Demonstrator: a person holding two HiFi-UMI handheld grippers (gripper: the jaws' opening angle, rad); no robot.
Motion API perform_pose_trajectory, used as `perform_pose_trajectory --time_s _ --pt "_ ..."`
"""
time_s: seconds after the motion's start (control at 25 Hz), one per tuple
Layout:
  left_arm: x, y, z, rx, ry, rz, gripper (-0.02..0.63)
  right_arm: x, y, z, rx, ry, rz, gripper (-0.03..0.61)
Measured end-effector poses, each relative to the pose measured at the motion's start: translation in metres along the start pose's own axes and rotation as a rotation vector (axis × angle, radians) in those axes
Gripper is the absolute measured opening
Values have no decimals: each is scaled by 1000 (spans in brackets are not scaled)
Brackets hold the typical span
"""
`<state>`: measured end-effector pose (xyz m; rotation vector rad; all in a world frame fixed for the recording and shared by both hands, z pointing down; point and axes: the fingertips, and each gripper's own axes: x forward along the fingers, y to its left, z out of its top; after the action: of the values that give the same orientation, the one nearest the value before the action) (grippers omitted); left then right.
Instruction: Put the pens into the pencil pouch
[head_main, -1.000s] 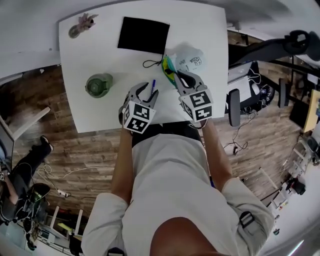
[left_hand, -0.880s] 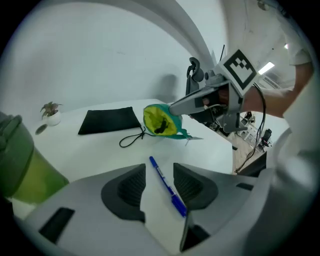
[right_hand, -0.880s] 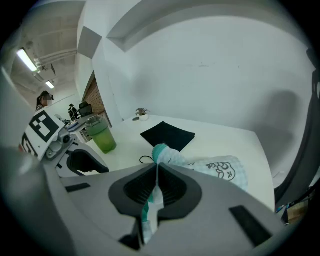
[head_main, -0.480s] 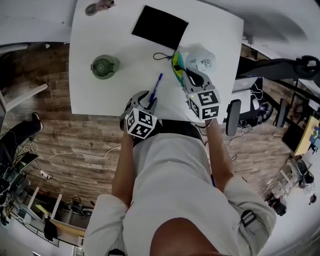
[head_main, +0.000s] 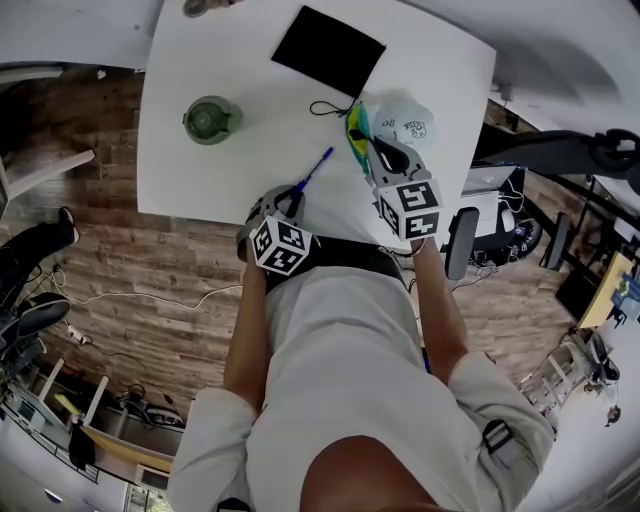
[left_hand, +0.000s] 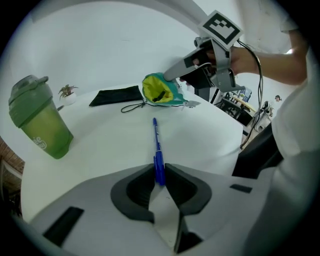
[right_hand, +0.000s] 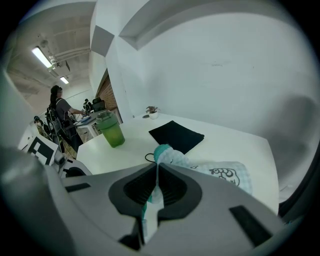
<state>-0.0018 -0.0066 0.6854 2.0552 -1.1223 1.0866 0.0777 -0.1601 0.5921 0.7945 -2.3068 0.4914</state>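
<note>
The left tool (left_hand: 160, 170) has just been closing its jaws and now pinches the near end of the blue pen (left_hand: 157, 145) — a slim plastic stick pointing out over the white counter (left_hand: 210, 135) toward the pouch (left_hand: 160, 90). Only this left gripper view looks into the pouch's gaping mouth, with its yellow-green lining and teal rim. The right gripper view shows instead the soft, pale checked outside with a dark printed figure. There the right tool (right_hand: 156, 167) is clamped on the teal edge.

A translucent green shaker bottle (left_hand: 37, 125) stands at the left. A flat black rectangle (left_hand: 116, 95) and a looped black cord (left_hand: 132, 106) lie just beside the pouch, with a small potted plant (left_hand: 66, 92) beyond.

The head view alone shows the wood-plank floor (head_main: 180, 280); the right gripper view, a person (right_hand: 59, 107) at distant desks — under strip lights.
</note>
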Motion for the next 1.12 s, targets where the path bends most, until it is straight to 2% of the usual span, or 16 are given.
perform_pose_trajectory --time_s 0.16,0.36,0.64,1.12 --pt "-4 5 0 4 7 -12 52 0 3 0 0 0 -2 12" --pt "-19 12 18 31 -24 -15 52 -2 3 0 6 -4 -8 12" --pt "-33 21 56 136 -62 -56 52 -4 1 3 22 -8 -30 12" --pt "-8 19 114 307 -74 -150 52 -12 3 9 43 -16 -60 12"
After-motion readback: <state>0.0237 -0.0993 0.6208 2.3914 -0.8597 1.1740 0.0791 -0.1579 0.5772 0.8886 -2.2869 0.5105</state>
